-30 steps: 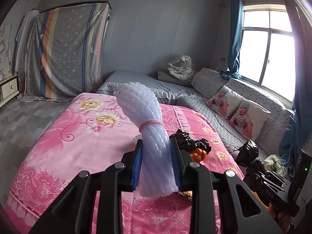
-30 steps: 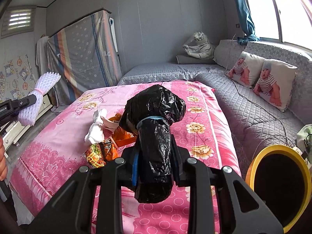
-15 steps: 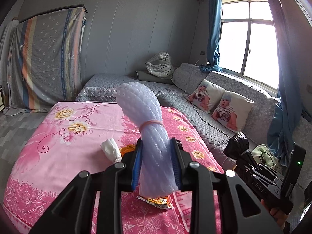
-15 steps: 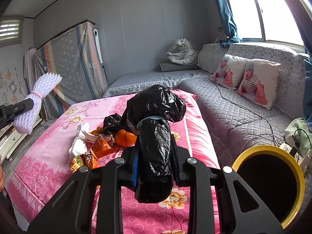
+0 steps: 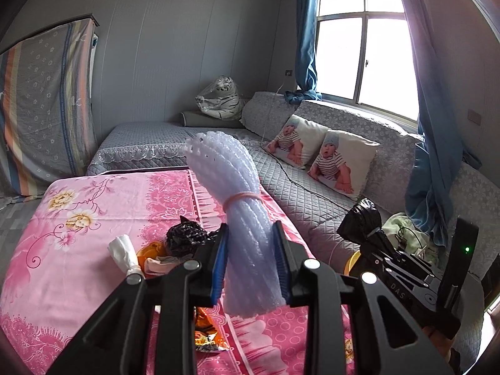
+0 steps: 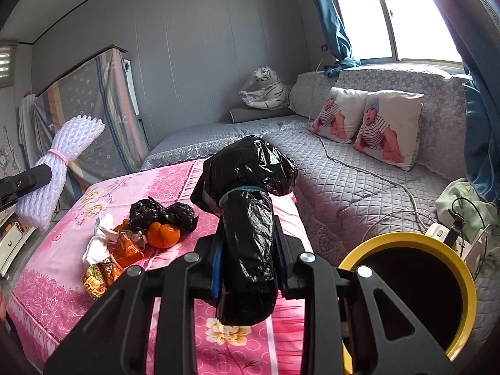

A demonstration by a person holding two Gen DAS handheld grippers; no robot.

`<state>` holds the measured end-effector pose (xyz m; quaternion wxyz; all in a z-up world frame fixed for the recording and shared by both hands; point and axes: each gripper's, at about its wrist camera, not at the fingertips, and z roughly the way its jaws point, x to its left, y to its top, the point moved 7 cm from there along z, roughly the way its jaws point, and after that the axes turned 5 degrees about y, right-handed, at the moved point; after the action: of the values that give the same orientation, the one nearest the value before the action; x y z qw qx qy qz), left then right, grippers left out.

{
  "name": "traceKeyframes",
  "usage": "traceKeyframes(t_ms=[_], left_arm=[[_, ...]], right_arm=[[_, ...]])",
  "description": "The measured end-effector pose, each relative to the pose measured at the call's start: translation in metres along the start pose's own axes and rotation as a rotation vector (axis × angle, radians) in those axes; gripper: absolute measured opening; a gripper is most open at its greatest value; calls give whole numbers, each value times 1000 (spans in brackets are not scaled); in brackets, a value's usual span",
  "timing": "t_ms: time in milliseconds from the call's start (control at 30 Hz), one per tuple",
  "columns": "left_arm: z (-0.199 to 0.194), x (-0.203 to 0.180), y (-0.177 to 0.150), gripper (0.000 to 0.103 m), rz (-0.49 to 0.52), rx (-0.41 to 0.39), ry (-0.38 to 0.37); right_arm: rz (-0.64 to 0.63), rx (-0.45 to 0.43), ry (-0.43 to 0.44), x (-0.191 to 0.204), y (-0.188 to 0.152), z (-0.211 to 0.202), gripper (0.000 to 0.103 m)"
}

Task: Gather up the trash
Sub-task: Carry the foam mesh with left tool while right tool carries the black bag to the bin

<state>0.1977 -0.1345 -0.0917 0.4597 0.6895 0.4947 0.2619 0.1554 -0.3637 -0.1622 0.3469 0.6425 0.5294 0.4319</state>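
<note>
My left gripper (image 5: 250,262) is shut on a white foam net bundle (image 5: 237,206) tied with a pink band, held above the pink bed; the bundle also shows at the left of the right wrist view (image 6: 59,165). A rolled black plastic bag (image 6: 250,215) tied with a blue band is clamped in my right gripper (image 6: 248,261), and shows at the right of the left wrist view (image 5: 362,222). A yellow-rimmed bin (image 6: 409,284) stands low right. On the bed lie a second black bag (image 6: 162,212), an orange fruit (image 6: 162,234), white tissue (image 6: 97,243) and snack wrappers (image 6: 100,278).
The pink floral bed cover (image 6: 93,300) sits in front of a grey quilted platform (image 6: 350,187) with two printed pillows (image 6: 387,128) and a toy tiger (image 6: 265,89). Cables, a power strip (image 6: 437,232) and green cloth lie beside the bin. A covered wardrobe (image 5: 40,109) stands left.
Both grippers have swung to the right with their loads still gripped. The bin has come further into the right wrist view, and the trash pile has slid left.
</note>
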Motion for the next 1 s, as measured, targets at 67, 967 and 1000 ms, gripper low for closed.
traceKeyframes(t_ms=[67, 967, 1000], left_arm=[[7, -12, 1, 26, 14, 5, -18], [54, -148, 3, 26, 180, 47, -215], [55, -153, 3, 26, 185, 48, -221]], right_arm=[[4, -4, -17, -8, 0, 0, 25], [130, -53, -265, -137, -2, -36, 25], [134, -53, -272, -141, -3, -37, 25]])
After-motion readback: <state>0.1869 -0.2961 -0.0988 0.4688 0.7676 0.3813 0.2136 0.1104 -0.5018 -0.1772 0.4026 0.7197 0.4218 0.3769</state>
